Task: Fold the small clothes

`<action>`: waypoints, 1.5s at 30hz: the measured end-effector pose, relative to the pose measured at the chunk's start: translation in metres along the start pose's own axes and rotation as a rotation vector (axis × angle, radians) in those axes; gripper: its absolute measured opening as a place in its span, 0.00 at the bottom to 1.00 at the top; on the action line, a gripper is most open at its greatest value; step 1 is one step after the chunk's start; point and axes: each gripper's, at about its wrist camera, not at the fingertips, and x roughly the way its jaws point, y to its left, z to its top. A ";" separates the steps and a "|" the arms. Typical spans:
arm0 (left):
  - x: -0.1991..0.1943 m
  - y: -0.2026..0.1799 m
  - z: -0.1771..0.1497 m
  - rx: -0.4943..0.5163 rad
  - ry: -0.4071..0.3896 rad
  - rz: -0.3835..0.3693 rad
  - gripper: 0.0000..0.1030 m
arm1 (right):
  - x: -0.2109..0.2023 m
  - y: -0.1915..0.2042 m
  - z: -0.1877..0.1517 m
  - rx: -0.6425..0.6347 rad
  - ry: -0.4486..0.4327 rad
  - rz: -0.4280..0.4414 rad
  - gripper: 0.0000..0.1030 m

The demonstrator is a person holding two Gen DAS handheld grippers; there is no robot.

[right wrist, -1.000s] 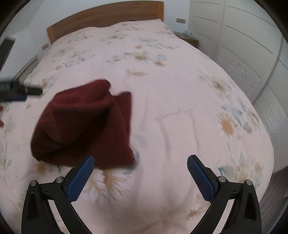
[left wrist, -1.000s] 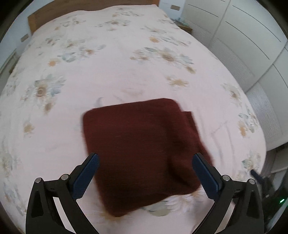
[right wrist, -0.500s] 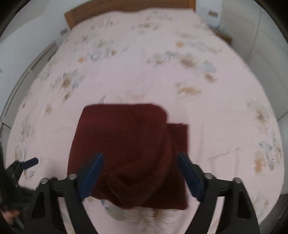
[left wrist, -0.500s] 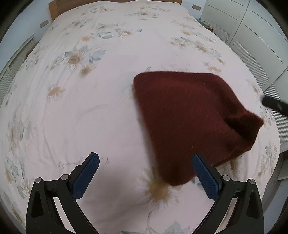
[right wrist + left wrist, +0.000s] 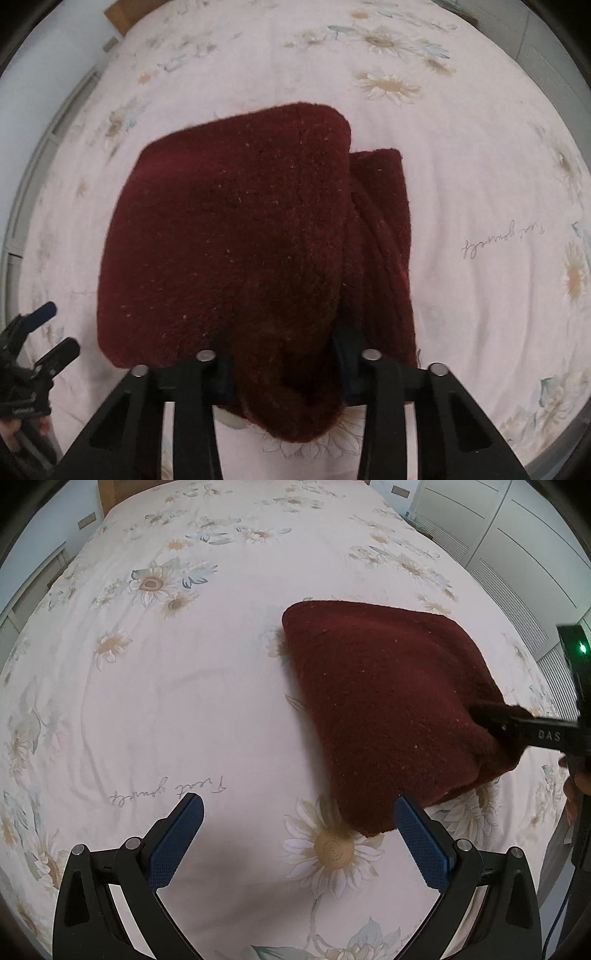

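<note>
- The letters "DAS" stood in pale print on the black arm of the right gripper [image 5: 491,722].
- A line of cursive script was printed on the floral bedspread [image 5: 184,701]; its words could not be made out.

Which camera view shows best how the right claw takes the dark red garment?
The right wrist view: the right claw is closing with the dark red garment bunched between. The left wrist view shows only its tip at the garment's edge.

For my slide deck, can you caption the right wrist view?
Right hand-held gripper closing on a bunched edge of the dark red knit garment on the floral bedspread.
</note>
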 end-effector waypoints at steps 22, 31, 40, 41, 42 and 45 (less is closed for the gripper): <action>0.007 -0.028 0.002 0.033 -0.001 -0.052 0.99 | -0.035 -0.067 -0.038 0.106 -0.137 0.026 0.43; 0.006 -0.035 0.035 0.003 -0.027 -0.052 0.99 | -0.064 -0.066 -0.014 0.085 -0.184 -0.003 0.81; 0.041 -0.058 0.090 -0.011 0.044 -0.049 0.99 | -0.038 -0.050 0.020 0.013 -0.122 -0.011 1.00; 0.046 -0.061 0.094 -0.015 0.055 -0.051 0.99 | -0.034 -0.049 0.022 0.010 -0.115 -0.005 1.00; 0.051 -0.063 0.096 -0.019 0.065 -0.055 0.99 | -0.027 -0.048 0.024 0.010 -0.104 0.005 1.00; 0.066 -0.066 0.097 -0.028 0.094 -0.067 0.99 | -0.007 -0.050 0.024 0.015 -0.058 0.002 1.00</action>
